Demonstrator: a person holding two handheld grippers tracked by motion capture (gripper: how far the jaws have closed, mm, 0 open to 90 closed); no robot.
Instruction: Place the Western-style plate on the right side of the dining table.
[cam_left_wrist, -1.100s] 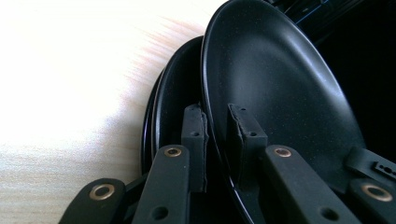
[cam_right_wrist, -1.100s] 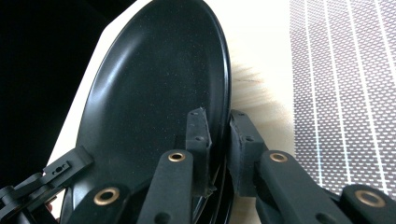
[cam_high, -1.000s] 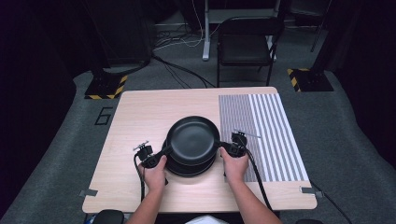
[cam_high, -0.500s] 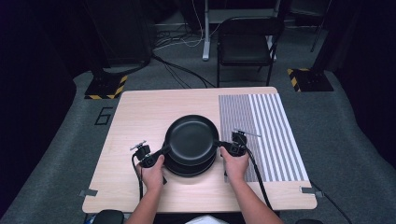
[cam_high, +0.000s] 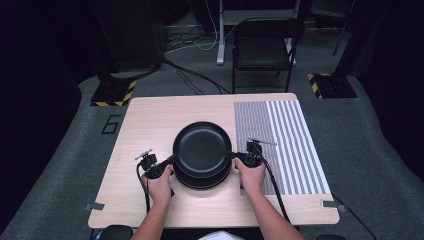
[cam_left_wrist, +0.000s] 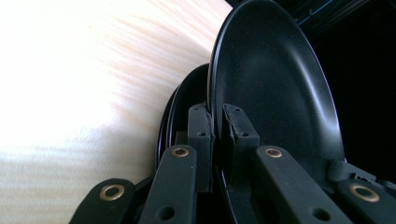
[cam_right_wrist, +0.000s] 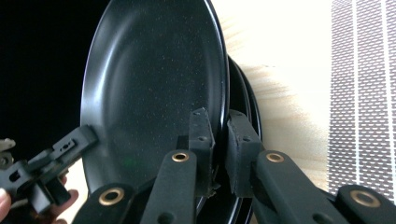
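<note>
The top black plate (cam_high: 202, 148) is held above the stack of black plates (cam_high: 202, 181), near the middle of the wooden table (cam_high: 150, 115) and slightly toward its near edge. Its left rim is pinched by the left gripper (cam_high: 170, 161), whose jaws have just been closing and are now clamped tight on the thin edge, as is seen close up in the left gripper view, where the plate (cam_left_wrist: 275, 88) stands between the black pads (cam_left_wrist: 200, 135). Its right rim is gripped in the same way by the right gripper (cam_high: 234, 155), the jaws drawn narrow onto the edge; in the right gripper view the plate (cam_right_wrist: 154, 79) is caught between the fingers (cam_right_wrist: 201, 135), with the rims of the lower plates (cam_right_wrist: 245, 112) seen just behind it. The stack below is partly covered by the raised plate. Just to the right of the plates, a striped mat (cam_high: 285, 145) is laid over the right part of the table. Beyond the far edge, a black chair (cam_high: 262, 45) is seen on the grey floor.
</note>
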